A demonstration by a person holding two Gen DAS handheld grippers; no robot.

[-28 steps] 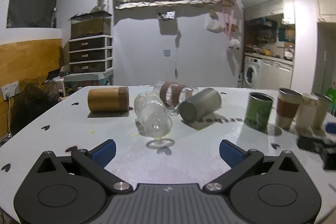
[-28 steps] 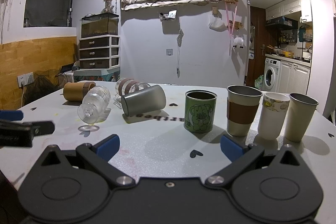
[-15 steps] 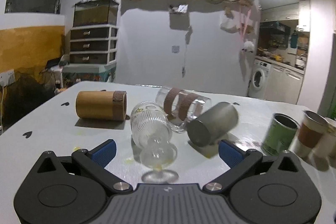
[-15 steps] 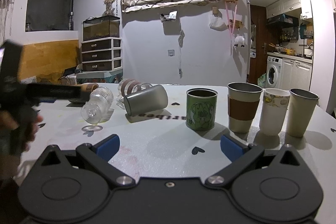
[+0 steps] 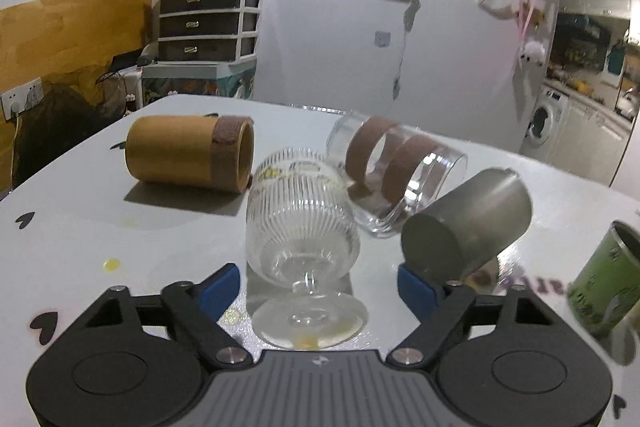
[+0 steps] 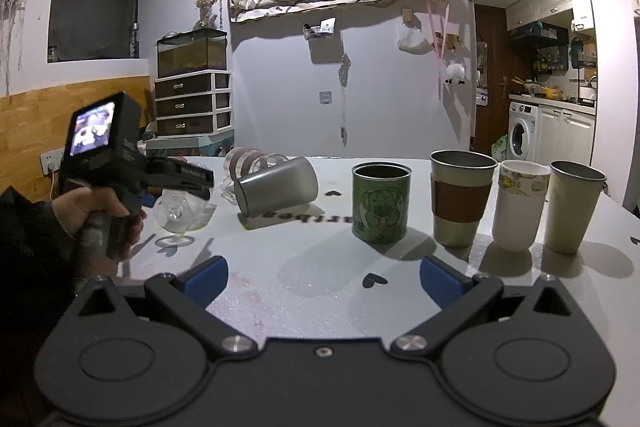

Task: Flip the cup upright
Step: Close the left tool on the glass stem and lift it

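Note:
A ribbed stemmed glass (image 5: 300, 227) lies on its side on the white table (image 5: 80, 239), foot toward me. My left gripper (image 5: 318, 285) is open, its blue fingertips on either side of the glass's stem and foot, not touching. The glass also shows in the right wrist view (image 6: 176, 213), partly hidden by the left gripper's body (image 6: 120, 163). Also lying down are a cork cup (image 5: 188, 159), a clear glass with brown bands (image 5: 396, 171) and a grey metal cup (image 5: 468, 223). My right gripper (image 6: 322, 277) is open and empty above bare table.
Standing upright at the right are a green tin (image 6: 380, 203), a grey cup with a brown sleeve (image 6: 460, 199), a white cup (image 6: 518, 205) and a grey tumbler (image 6: 572, 207). The metal cup's base lies close to my left gripper's right fingertip (image 5: 416, 287).
My left gripper has moved forward to the stemmed glass, which now lies between its open fingertips. The right gripper has stayed nearly still.

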